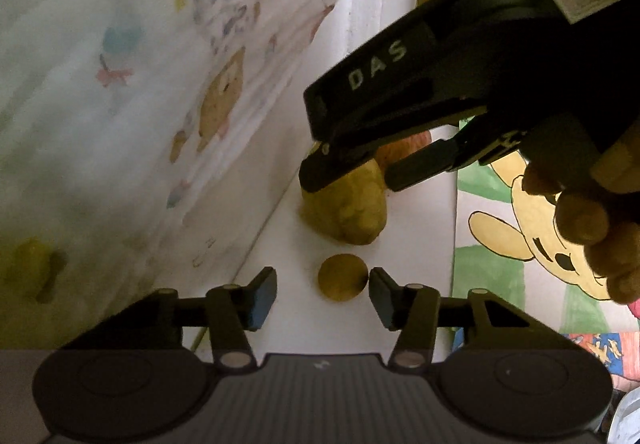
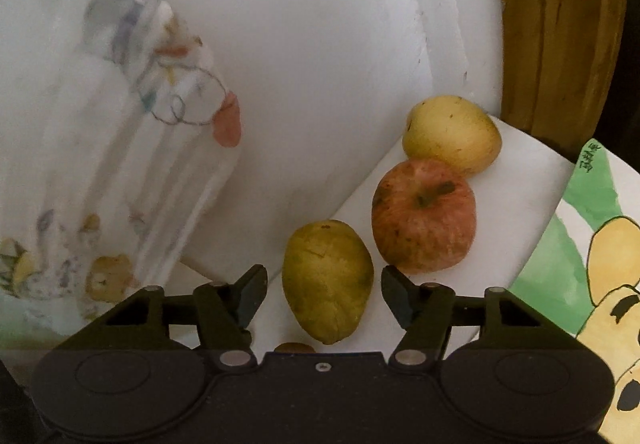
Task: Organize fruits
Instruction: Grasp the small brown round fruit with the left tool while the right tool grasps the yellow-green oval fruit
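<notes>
White worktop [image 2: 520,204], lower centre to right of both views, carries the fruit; a cartoon-bear printed cloth [image 2: 580,264] lies at its right edge, a pale printed fabric [image 2: 100,164] hangs at left, a white wall and a wooden frame [image 2: 560,24] stand behind. Red apple [image 2: 424,216], centre right, touching a yellow apple [image 2: 452,132] above it. Green-yellow oblong fruit [image 2: 328,280], possibly a mango, lower centre. Small round brown fruit [image 1: 343,277], kind unclear. Right gripper [image 2: 324,290]: wide open, straddling the oblong fruit, nothing held. Left gripper [image 1: 322,292]: open, empty, the round fruit between its tips. Step judged: grasp in preparation; next calls for closing on the oblong fruit and lifting.
</notes>
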The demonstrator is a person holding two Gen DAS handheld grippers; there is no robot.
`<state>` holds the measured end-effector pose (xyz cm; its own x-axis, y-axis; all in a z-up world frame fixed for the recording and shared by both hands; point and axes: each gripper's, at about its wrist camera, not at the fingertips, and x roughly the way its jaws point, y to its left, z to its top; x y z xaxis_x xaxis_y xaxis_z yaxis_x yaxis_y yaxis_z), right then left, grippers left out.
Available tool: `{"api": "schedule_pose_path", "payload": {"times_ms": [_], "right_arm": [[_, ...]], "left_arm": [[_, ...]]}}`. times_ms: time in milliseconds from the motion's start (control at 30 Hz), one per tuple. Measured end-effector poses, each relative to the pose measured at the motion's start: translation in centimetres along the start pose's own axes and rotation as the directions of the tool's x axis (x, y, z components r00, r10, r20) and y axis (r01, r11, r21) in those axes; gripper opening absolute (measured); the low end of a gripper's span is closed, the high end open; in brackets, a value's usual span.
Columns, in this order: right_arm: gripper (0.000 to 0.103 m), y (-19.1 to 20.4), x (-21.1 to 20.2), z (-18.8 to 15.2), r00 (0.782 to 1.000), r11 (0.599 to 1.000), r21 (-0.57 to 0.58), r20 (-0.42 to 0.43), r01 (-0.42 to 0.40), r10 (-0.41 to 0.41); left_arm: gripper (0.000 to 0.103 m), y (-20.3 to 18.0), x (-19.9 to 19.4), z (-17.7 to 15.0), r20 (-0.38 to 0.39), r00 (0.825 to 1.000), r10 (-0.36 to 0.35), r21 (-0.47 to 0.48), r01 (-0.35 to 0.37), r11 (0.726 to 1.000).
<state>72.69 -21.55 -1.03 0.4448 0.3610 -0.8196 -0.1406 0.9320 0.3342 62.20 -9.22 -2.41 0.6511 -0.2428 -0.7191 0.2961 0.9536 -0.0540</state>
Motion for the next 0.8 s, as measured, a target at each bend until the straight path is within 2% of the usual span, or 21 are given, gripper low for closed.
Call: {"api": "schedule_pose_path", "payload": {"times_ms": [100, 333, 533, 800], "right_arm": [[0.060, 0.2, 0.4, -0.2, 1.000, 1.000, 0.000, -0.006, 0.014, -0.014], [0.059, 0.4, 0.8, -0.5, 1.000, 1.000, 0.010, -0.013, 0.009, -0.008], [0.056, -0.2, 0.9, -1.1, 1.000, 0.999, 0.044, 0.021, 0.007, -0.008], [0.055, -1.4, -0.3, -3.6, 0.998, 0.991, 0.135, 0.054, 0.004, -0.012]], "left_arm": [[0.046, 0.2, 0.2, 0.1, -0.001, 1.000, -0.006, -0.013, 0.006, 1.000], [0.030, 0.6, 0.3, 0.2, -0.006, 1.000, -0.010, -0.019, 0.010, 1.000], [0.029, 1.2, 0.0, 0.1, -0.013, 1.000, -0.013, -0.051, 0.013, 0.999], [0.028, 1.7, -0.4, 0.3, -0.040, 0.999, -0.010, -0.060, 0.007, 0.998]]}}
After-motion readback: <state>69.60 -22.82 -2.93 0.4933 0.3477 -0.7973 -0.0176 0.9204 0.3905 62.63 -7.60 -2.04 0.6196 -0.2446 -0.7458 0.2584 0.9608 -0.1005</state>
